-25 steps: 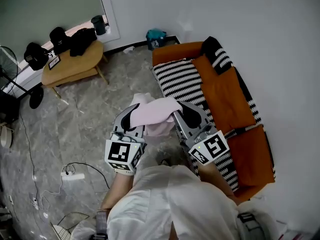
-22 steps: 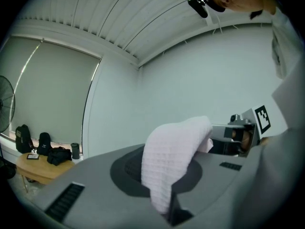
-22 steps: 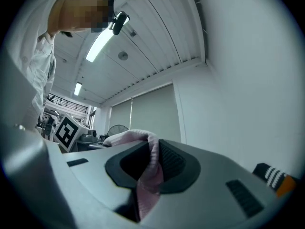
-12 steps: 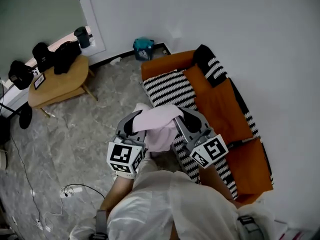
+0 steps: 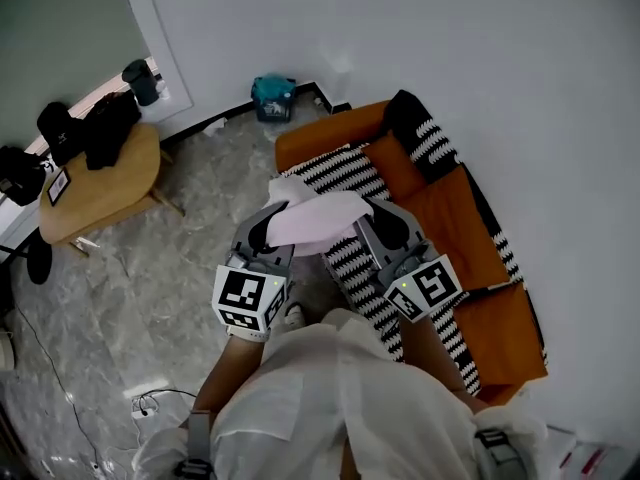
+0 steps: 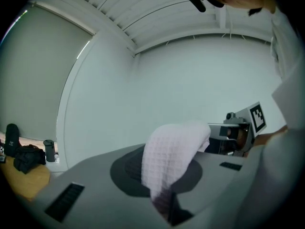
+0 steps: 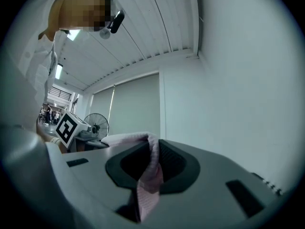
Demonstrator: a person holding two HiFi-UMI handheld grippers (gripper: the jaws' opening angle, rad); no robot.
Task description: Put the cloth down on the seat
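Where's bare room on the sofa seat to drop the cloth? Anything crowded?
Free: the far end of the striped seat, bordered by the orange armrest and the orange back cushion, just beyond the cloth. Crowded: mid-seat, under the right tool and the hanging cloth. The wooden table has black gear on its far half.

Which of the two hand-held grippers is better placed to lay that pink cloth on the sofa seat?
Right. The right hand-held gripper hangs above the striped seat, shut on the pink cloth. The left hand-held gripper, also shut on the cloth, appears to hang over the floor beside it.
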